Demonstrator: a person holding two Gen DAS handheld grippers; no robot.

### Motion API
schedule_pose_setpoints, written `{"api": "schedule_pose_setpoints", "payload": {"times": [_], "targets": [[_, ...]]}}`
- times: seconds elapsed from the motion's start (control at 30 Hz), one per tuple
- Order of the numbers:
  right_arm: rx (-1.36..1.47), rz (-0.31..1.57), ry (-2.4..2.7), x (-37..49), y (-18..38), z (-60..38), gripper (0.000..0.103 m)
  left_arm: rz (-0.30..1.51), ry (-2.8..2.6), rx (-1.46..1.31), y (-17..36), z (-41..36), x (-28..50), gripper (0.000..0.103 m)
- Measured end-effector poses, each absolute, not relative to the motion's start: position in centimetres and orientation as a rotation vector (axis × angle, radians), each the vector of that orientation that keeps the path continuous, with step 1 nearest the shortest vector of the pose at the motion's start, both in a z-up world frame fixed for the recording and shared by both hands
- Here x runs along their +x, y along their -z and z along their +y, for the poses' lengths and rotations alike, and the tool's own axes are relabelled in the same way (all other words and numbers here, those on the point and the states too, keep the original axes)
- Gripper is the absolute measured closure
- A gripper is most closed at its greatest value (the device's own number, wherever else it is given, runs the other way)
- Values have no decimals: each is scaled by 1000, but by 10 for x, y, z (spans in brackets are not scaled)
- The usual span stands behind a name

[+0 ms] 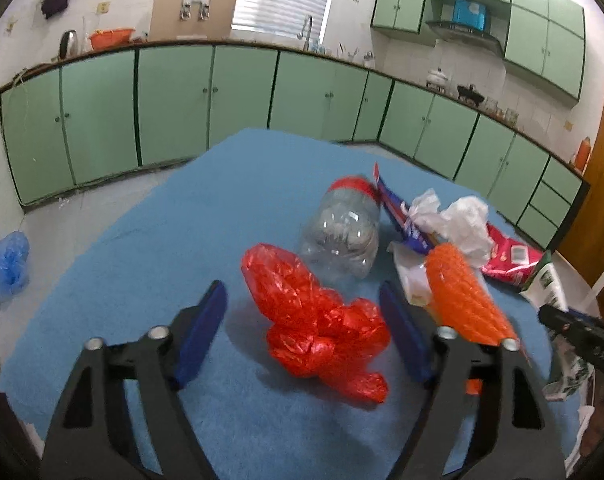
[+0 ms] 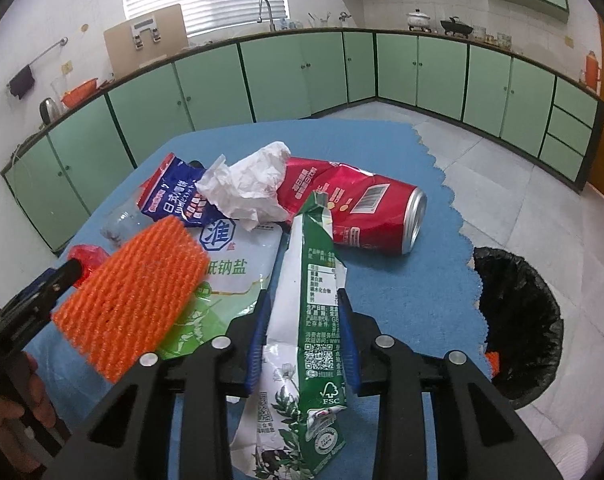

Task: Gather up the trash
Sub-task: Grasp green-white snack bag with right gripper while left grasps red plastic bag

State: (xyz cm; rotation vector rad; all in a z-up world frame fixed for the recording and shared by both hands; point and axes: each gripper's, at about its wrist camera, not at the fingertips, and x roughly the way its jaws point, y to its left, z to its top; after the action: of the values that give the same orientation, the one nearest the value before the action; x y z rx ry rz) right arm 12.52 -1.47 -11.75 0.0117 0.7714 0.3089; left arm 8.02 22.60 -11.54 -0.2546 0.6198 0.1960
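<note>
Between the left gripper's point(image 1: 302, 336) spread jaws lies a red bag point(image 1: 317, 320); right gripper point(image 2: 303, 340) clamps a carton point(image 2: 302, 320).

Readable markings on the trash in my right wrist view.
I read "FSC" with its tree logo and a QR code on the green-and-white carton point(image 2: 317, 320); "淮" and "低钠盐" on the white salt bag point(image 2: 238, 268); "日式" on the blue wrapper point(image 2: 174, 196); a barcode on the red can point(image 2: 365, 208).
</note>
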Motion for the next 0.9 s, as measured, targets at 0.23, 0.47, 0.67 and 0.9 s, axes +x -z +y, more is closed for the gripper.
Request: {"api": "schedule_pose_setpoints", "payload": {"times": [0.23, 0.47, 0.67, 0.9], "targets": [[-3, 765, -299, 126, 114, -15, 71, 667, -144, -255, 130, 222, 92, 70], [-9, 755, -303, 124, 112, -14, 71, 640, -162, -217, 125, 216, 84, 96], [-18, 718, -302, 120, 101, -17, 71, 549, -214, -203, 96, 224, 65, 98], [-6, 662, -296, 116, 79, -31, 71, 441, -178, -122, 46, 204, 61, 98]]}}
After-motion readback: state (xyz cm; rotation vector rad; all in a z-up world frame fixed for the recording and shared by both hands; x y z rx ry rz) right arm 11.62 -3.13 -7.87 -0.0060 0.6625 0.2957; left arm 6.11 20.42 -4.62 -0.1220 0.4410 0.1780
